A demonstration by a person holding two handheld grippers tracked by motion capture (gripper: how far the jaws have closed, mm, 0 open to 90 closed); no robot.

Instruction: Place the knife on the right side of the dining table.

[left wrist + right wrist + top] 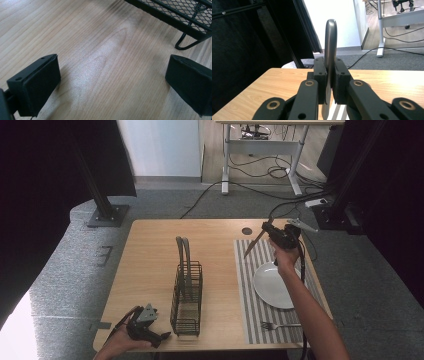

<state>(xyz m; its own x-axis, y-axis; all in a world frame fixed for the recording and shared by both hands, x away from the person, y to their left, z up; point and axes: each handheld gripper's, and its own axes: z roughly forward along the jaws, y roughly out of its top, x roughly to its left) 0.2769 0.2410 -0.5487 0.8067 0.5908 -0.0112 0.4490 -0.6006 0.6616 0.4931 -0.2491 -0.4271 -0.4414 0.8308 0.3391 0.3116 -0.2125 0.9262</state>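
Note:
My right gripper [267, 231] is raised over the far end of the striped placemat [248, 312], shut on a metal knife [253, 243] that slants down to the left. In the right gripper view the knife [330, 42] stands upright, clamped between the two pads of that gripper [330, 83]. My left gripper [161, 339] rests near the table's front left edge, just left of the black wire basket [187, 295]. The left gripper [112, 82] is open, with bare wood between its pads [37, 82] and the basket's foot [185, 43] ahead.
A white plate [274, 285] lies on the placemat, with a fork [280, 325] in front of it. The wooden table [150, 255] has a round cable hole [247, 231] at the back. Black stands and floor cables lie beyond the table.

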